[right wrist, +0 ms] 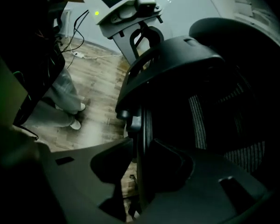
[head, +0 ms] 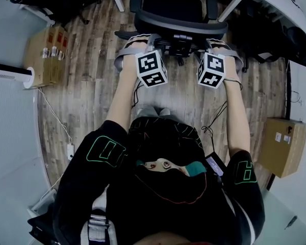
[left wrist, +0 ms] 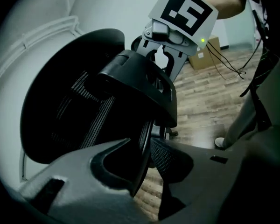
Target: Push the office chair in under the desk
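Observation:
The black mesh office chair point(head: 173, 9) stands tucked between the legs of the white desk point(head: 273, 3), its backrest toward me. My left gripper point(head: 142, 45) and right gripper point(head: 217, 47) sit on the backrest's top rim point(head: 181, 25), one at each side. In the left gripper view the rim's edge point(left wrist: 144, 139) runs between the jaws of my left gripper point(left wrist: 147, 149), and floor shows through a gap beside it. In the right gripper view the rim point(right wrist: 142, 139) likewise stands between the spread jaws of my right gripper point(right wrist: 141, 158). Neither gripper's pads press on it.
Cardboard boxes stand at the left wall point(head: 46, 55) and at the right point(head: 283, 147). Another black chair point(head: 51, 1) is at the top left, and dark bags point(head: 275, 40) lie under the desk's right end. A cable and power strip point(head: 70, 151) lie on the wooden floor.

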`<state>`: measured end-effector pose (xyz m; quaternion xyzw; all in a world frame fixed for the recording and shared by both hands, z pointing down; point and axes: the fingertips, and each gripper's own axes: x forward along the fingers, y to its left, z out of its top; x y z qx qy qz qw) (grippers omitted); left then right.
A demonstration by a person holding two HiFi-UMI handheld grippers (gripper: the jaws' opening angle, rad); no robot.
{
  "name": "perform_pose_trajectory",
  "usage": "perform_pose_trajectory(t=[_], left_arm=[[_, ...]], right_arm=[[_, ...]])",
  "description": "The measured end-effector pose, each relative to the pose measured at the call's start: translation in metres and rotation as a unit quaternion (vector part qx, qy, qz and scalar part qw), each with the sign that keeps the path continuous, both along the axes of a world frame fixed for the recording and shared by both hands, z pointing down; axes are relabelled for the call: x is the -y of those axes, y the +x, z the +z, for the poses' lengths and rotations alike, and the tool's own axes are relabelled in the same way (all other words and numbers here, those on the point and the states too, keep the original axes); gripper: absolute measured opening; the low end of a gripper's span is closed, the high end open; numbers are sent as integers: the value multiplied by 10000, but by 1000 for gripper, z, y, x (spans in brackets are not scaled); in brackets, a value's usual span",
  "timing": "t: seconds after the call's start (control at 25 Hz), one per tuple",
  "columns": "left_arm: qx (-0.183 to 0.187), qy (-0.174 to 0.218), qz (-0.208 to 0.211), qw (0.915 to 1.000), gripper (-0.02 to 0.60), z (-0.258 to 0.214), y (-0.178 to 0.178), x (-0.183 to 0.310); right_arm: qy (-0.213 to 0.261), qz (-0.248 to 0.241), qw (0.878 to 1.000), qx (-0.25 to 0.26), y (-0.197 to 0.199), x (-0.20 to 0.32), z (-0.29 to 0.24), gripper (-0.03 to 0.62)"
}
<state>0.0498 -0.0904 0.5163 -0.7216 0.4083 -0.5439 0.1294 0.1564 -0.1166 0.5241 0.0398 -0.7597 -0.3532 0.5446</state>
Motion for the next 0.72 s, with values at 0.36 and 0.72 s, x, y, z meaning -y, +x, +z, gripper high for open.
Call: perform_pose_trajectory(t=[0.36,0.72], left_arm=[[248,-341,382,9984,104,8,-1,2],[740,-650,326,9946,98,8,0,5]], right_arm=[[-39,4,10000,-26,-5,5,1,107],[85,159,9998,-48,-6,7,2,107]])
